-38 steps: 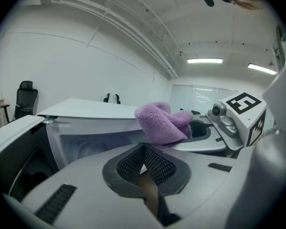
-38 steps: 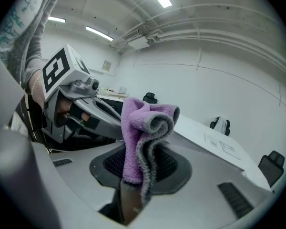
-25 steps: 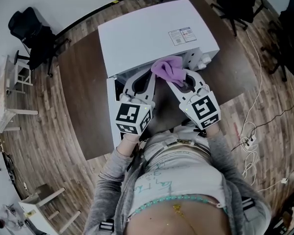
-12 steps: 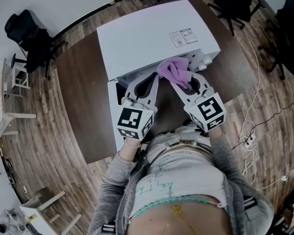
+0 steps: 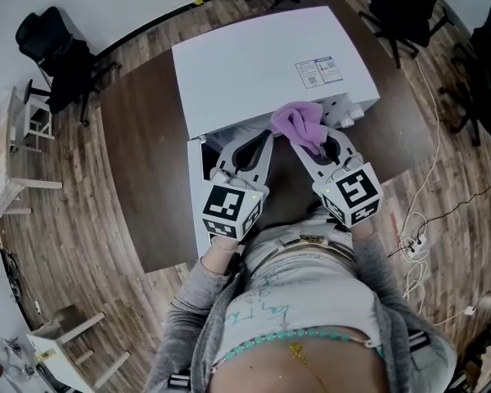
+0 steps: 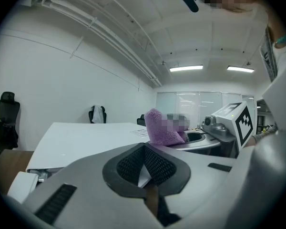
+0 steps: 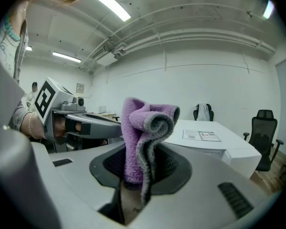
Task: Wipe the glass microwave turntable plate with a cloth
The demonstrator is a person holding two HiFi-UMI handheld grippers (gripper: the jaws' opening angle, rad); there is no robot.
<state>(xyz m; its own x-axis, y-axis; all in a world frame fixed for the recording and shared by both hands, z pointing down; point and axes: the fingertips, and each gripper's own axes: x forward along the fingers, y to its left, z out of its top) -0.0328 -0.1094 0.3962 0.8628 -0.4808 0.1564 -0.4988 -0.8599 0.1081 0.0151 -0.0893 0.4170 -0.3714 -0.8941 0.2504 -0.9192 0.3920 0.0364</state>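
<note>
Cloth (image 5: 299, 124), purple and folded into a thick wad, sits clamped in your right gripper (image 5: 315, 144), whose jaws are closed on its lower end. In the right gripper view it stands upright out of the pads, its long axis running straight up from the jaws, and the rolled top curls over to the right. In the head view the wad points away from you, toward the front edge of the white microwave (image 5: 262, 64), and lies right at that edge. Your left gripper (image 5: 258, 147) hangs just beside it on the left, aimed the same way, with its jaws fully together. A pale sliver shows past its pads, perhaps part of the microwave. Both grippers are over the dark brown table (image 5: 139, 154) on which the microwave stands.
</note>
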